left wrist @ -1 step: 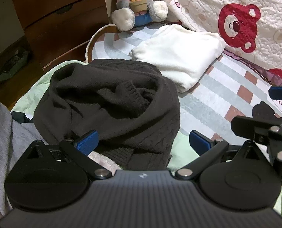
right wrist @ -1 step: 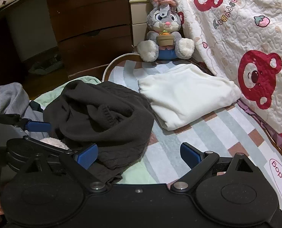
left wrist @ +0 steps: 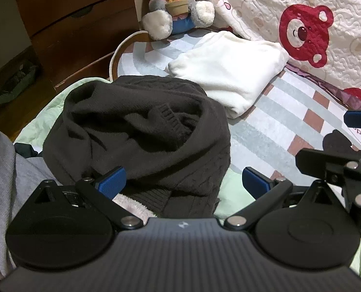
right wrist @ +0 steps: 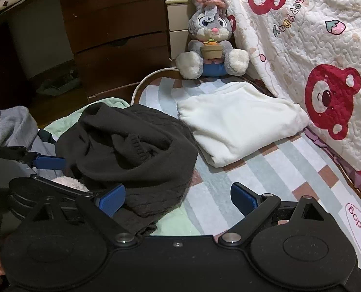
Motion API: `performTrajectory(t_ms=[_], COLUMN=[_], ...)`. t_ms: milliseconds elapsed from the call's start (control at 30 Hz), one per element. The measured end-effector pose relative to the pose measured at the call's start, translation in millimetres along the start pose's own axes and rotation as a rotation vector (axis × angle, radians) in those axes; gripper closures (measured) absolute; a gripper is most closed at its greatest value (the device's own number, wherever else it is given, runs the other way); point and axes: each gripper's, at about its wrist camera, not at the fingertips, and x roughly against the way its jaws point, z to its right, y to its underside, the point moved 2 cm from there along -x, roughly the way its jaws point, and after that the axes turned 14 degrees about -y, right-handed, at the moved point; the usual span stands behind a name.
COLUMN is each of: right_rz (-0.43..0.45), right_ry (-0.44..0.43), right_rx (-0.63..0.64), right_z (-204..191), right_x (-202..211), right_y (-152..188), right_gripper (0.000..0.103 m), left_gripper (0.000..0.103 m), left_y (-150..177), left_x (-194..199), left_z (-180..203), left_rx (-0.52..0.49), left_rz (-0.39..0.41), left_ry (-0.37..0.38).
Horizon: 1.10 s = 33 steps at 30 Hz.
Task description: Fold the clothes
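Observation:
A crumpled dark brown knit sweater [left wrist: 144, 131] lies on the striped bed sheet [left wrist: 277, 126], also in the right wrist view [right wrist: 131, 150]. A folded white garment [left wrist: 229, 65] lies beyond it [right wrist: 238, 121]. My left gripper [left wrist: 182, 185] is open and empty, its left pad at the sweater's near edge. My right gripper [right wrist: 178, 199] is open and empty, over the sweater's right edge and the sheet. Grey clothing [left wrist: 0, 170] and a pink fluffy piece [left wrist: 131, 202] lie at the near left.
A plush bunny [right wrist: 212, 41] sits at the head of the bed. A bear-print quilt [right wrist: 314, 48] rises on the right. A wooden dresser [right wrist: 114, 24] stands beyond the bed's left edge. A light green cloth [left wrist: 231, 189] lies under the sweater.

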Motion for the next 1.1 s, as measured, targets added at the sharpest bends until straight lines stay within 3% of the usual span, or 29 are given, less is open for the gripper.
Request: performTrajectory(t_ms=[1100], right_rz=[-0.022], right_ry=[-0.009], right_rx=[-0.001], right_z=[0.9], right_x=[-2.7], right_y=[4.8], right_gripper=[0.007], left_gripper=[0.0], left_y=[6.8], left_x=[-5.7], left_z=[5.8], left_rx=[-0.017], left_rz=[-0.04], left_ry=[0.024])
